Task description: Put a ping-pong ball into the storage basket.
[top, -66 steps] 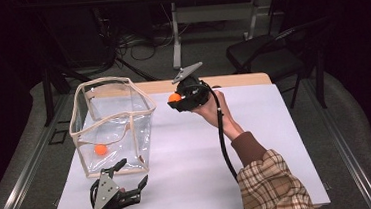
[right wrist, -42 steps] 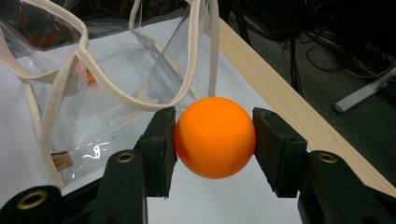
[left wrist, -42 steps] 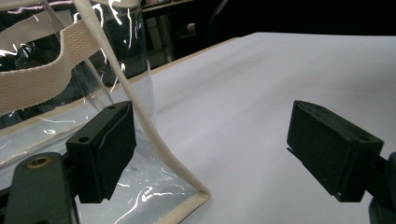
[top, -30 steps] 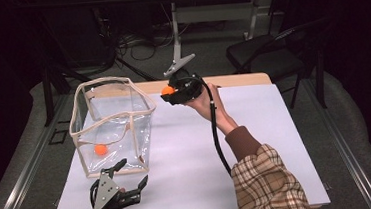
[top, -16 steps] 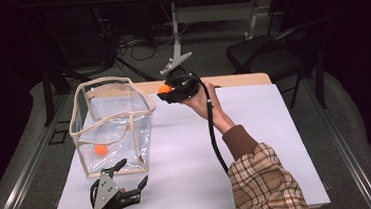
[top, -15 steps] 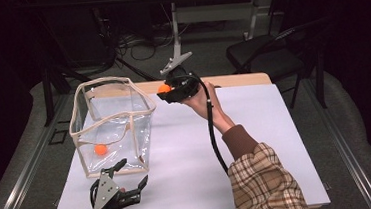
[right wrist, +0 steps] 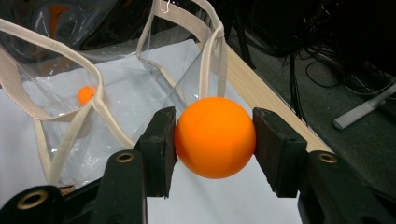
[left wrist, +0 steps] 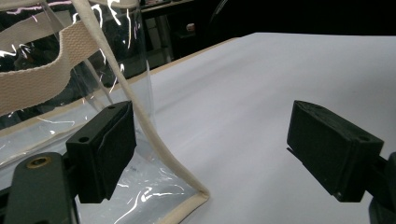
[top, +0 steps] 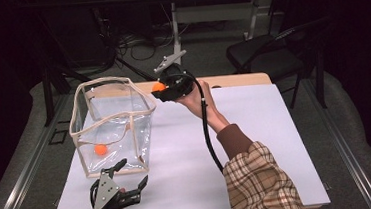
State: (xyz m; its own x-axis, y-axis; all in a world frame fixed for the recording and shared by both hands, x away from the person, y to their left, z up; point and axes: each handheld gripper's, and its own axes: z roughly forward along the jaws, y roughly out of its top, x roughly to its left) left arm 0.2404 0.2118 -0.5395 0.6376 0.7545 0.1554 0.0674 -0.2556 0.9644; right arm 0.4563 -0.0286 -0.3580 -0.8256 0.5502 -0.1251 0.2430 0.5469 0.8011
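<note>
The right gripper [top: 161, 88] is clamped on an orange ball [right wrist: 215, 136], one pad pressed to each side. It holds the ball in the air just beside the far right corner of the clear bag [top: 112, 125], near the bag's rim. A second orange ball [top: 100, 150] lies on the bottom of the bag. The left gripper [top: 131, 176] rests low on the white table [top: 257, 144] at the bag's near corner, jaws spread wide with nothing between them.

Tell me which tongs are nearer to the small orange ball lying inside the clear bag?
Left. The left tongs rest on the table just outside the clear bag, close to the ball inside; the right tongs are raised near its far rim.
</note>
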